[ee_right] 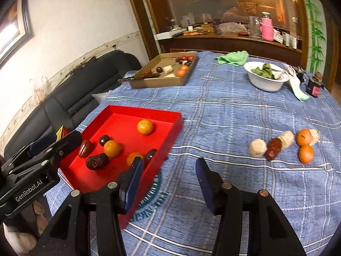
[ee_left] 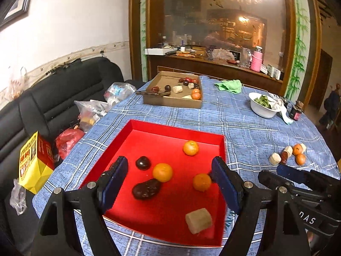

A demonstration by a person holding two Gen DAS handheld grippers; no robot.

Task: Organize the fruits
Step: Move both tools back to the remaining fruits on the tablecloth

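A red tray (ee_left: 149, 140) lies on the blue checked tablecloth. In it are three oranges (ee_left: 162, 172), two dark dates (ee_left: 146, 188) and a beige chunk (ee_left: 198, 220). My left gripper (ee_left: 172, 181) hovers over the tray, open, with nothing between its pads. My right gripper (ee_right: 169, 177) is open and empty too, over the cloth just right of the tray (ee_right: 119, 128). Further right on the cloth sits a loose group: two oranges (ee_right: 306, 154), a red date (ee_right: 273, 149) and pale beige pieces (ee_right: 257, 147).
A cardboard box (ee_left: 172, 103) holding more fruit and a knife stands at the far side. A white bowl (ee_left: 264, 111) of greens, a green cloth (ee_left: 230, 85) and a dark jar (ee_left: 296, 112) are at the back right. A black sofa (ee_left: 64, 98) with bags flanks the table's left.
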